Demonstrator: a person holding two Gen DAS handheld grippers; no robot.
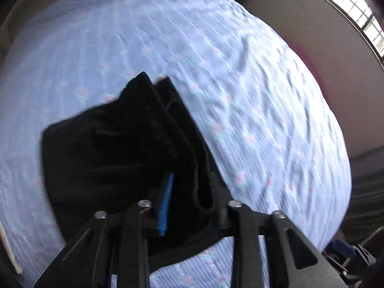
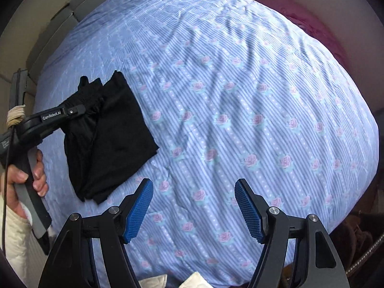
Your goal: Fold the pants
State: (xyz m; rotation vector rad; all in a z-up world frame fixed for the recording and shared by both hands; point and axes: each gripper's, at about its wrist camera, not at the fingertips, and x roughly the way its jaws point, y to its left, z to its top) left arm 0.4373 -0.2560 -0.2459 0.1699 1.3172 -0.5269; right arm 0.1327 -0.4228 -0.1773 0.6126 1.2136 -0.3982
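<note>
The black pants [image 2: 112,132] lie folded into a small stack on the left part of the bed, waistband bunched at the far end. My left gripper [image 2: 80,109] reaches that waistband from the left, held by a hand [image 2: 21,180]. In the left wrist view the pants [image 1: 108,148] fill the middle. Their ribbed waistband runs down between the fingers of the left gripper [image 1: 192,204], whose jaws stand apart without pinching it. My right gripper [image 2: 194,206] hovers open over bare bedding to the right of the pants, nothing between its blue pads [image 2: 139,211].
A blue striped bed cover with pink roses [image 2: 240,96] spreads wide to the right of the pants. A pink cloth [image 2: 312,24] lies at the far right edge by the wall. A bright window [image 1: 355,7] is at the upper right. A white quilted sleeve [image 2: 12,228] is at the lower left.
</note>
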